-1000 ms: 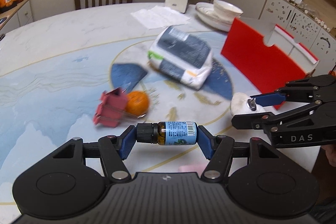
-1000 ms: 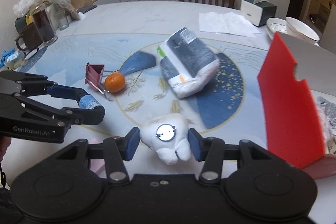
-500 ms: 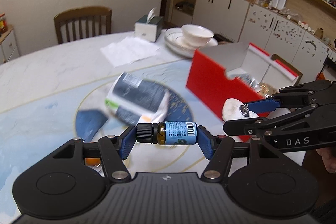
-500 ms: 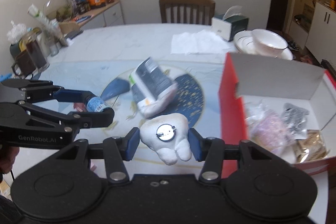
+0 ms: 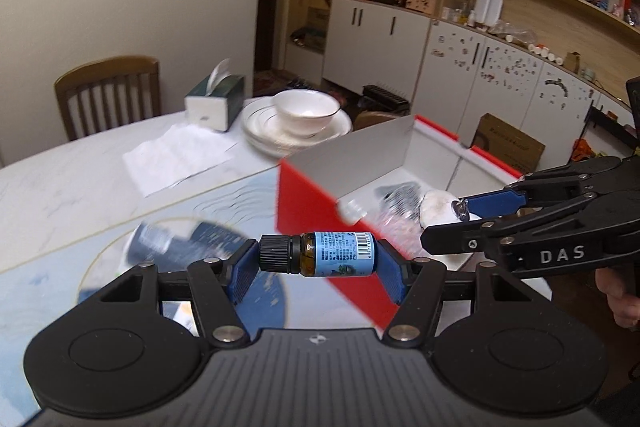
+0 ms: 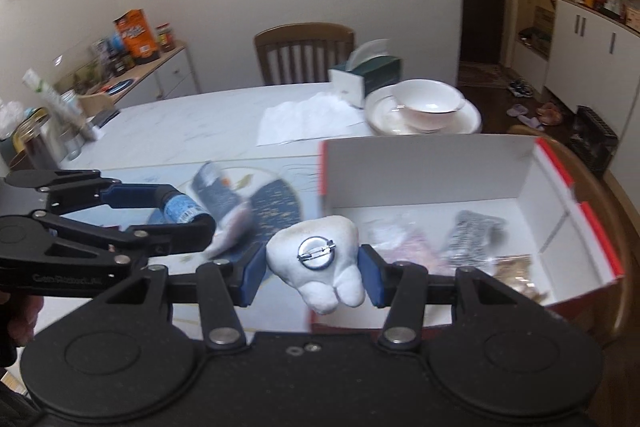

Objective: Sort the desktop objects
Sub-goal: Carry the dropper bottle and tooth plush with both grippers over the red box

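My left gripper (image 5: 316,261) is shut on a small brown bottle (image 5: 318,259) with a blue label and black cap, held crosswise above the table. My right gripper (image 6: 313,273) is shut on a white plush tooth (image 6: 320,263) with a round metal pin on it. Both hang at the near side of an open red box (image 6: 440,155) with white inside, which holds several wrapped packets (image 6: 472,231). In the left wrist view the right gripper (image 5: 452,223) shows over the box (image 5: 304,203) with the tooth (image 5: 436,201). The left gripper (image 6: 176,211) appears at the left in the right wrist view.
A dark-and-white pouch (image 6: 222,203) lies on the round table's blue centre (image 6: 276,203). Behind are a stack of plates with a bowl (image 5: 304,117), a tissue box (image 5: 214,101), paper sheets (image 5: 176,155) and a wooden chair (image 5: 108,95). Jars and cups (image 6: 36,139) crowd the far left.
Both grippers have risen and swung to the right toward the red box, carrying the bottle and the tooth. The box's open inside has come into view; the orange and red clip have dropped out of view.
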Demonstrator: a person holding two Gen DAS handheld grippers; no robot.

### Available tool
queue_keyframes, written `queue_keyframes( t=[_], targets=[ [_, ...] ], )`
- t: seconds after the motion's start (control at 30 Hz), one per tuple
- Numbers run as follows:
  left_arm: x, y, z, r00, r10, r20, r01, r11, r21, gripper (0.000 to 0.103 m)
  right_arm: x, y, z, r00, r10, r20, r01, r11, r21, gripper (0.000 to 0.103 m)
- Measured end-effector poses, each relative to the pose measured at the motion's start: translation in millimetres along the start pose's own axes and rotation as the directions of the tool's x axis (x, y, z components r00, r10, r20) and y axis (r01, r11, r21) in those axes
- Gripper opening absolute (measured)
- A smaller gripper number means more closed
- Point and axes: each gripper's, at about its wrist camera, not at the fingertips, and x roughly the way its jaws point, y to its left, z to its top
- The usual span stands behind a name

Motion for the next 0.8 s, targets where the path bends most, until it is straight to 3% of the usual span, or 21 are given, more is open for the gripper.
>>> queue_keyframes(
  t=[0.8],
  targets=[
    [90.7, -95.9, 58.5, 0.996, -0.088, -0.033, 0.092, 0.985, 0.147, 0.062, -9.2, -121.3, -4.8, 0.992, -0.128, 0.015, 0.126, 0.990, 0.060, 0.049]
  ],
)
